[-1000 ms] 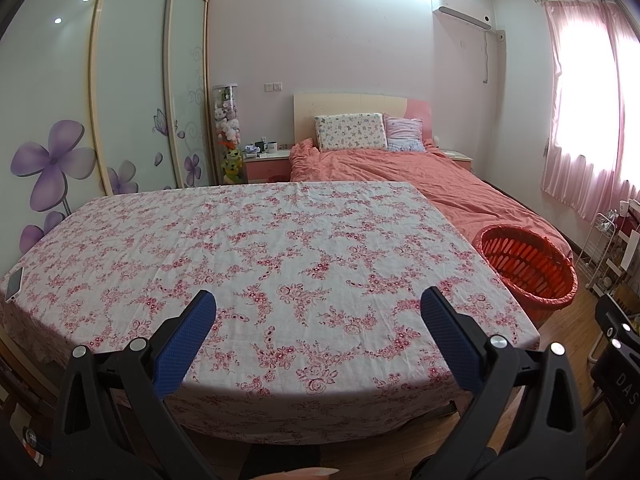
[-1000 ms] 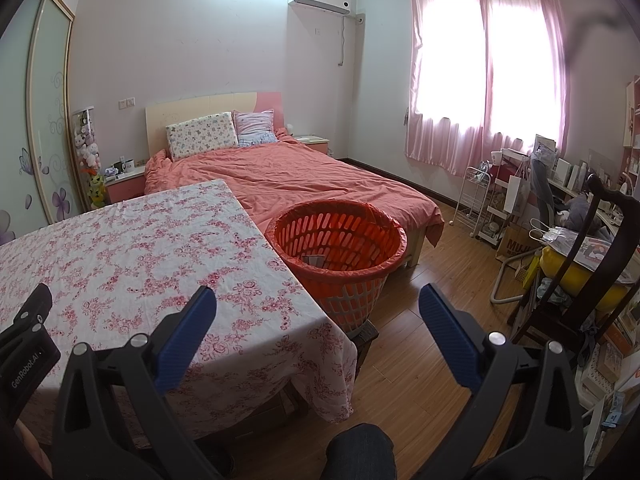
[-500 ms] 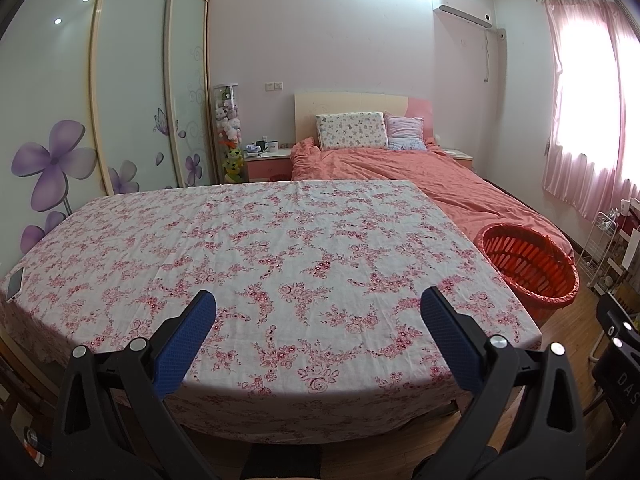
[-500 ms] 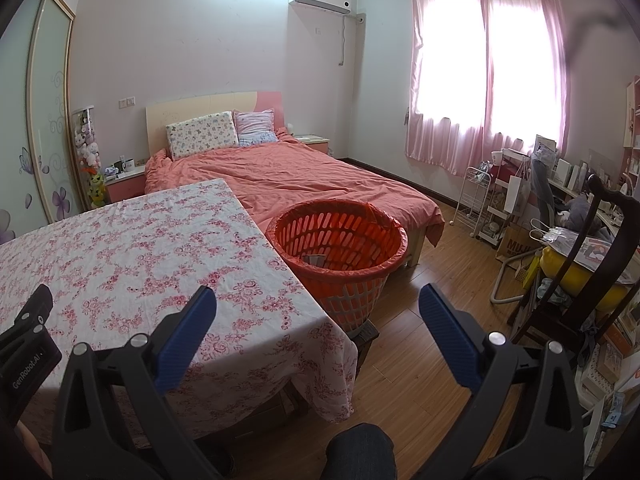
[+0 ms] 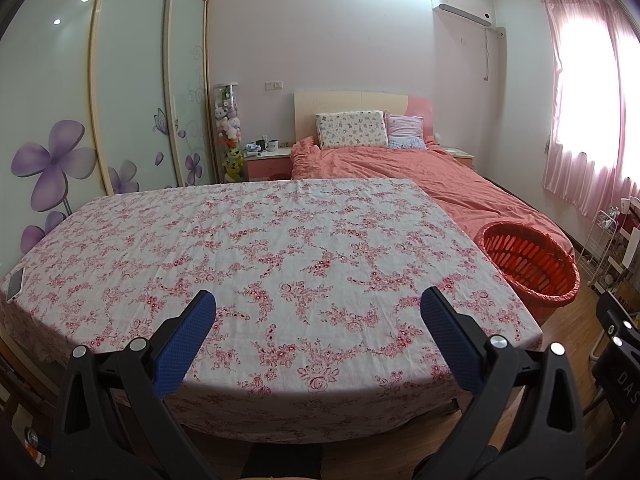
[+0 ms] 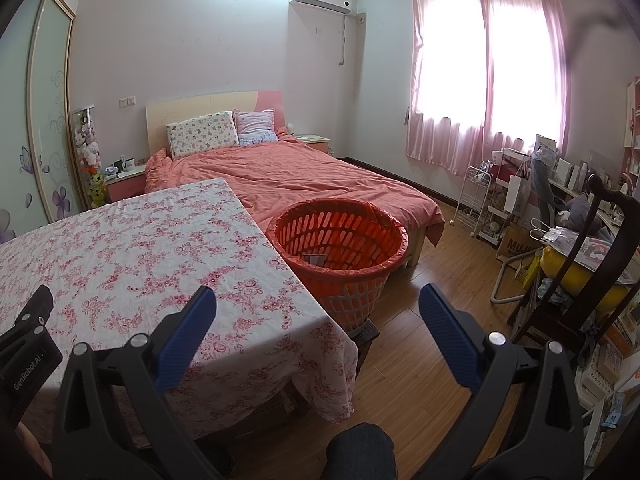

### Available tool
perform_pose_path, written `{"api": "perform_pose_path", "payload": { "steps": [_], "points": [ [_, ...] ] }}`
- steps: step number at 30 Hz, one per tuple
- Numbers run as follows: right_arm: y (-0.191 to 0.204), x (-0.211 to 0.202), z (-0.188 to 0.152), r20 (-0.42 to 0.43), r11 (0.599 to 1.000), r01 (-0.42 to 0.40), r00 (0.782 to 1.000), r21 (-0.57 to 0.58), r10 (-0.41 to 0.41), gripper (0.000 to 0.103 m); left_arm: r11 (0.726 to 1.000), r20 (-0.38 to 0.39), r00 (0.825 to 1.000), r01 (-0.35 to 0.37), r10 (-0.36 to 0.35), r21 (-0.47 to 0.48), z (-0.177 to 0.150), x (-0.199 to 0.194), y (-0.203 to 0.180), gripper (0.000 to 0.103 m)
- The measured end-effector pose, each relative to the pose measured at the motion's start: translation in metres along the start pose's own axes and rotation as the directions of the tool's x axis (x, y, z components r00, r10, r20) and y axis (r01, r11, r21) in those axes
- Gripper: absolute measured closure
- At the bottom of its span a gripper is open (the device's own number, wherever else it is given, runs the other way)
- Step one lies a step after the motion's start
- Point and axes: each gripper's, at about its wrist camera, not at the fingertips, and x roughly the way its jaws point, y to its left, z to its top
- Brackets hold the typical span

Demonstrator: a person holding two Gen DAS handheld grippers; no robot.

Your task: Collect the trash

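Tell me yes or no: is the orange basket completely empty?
No: in the right wrist view a small flat grey item lies at the bottom of the orange basket, which stands on the floor beside the floral-clothed table.

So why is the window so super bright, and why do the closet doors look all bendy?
In the right wrist view, daylight through the pink curtains washes the window out to white. In the left wrist view, the fisheye lens bows the straight closet doors into curves, and two small lamp reflections glint on their glass; a ceiling light glares at the top of both views.
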Motion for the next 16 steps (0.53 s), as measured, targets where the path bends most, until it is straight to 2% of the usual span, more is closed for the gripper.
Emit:
{"api": "perform_pose_path", "payload": {
  "steps": [16],
  "points": [
    [0.0004, 0.0004, 0.0003, 0.000, 1.000, 0.000, 1.000, -0.002, 0.000, 0.004, 1.000, -0.001, 1.000, -0.007, 0.007, 0.005, -0.0041, 0.0000, 0.0049, 0.002]
  ]
}}
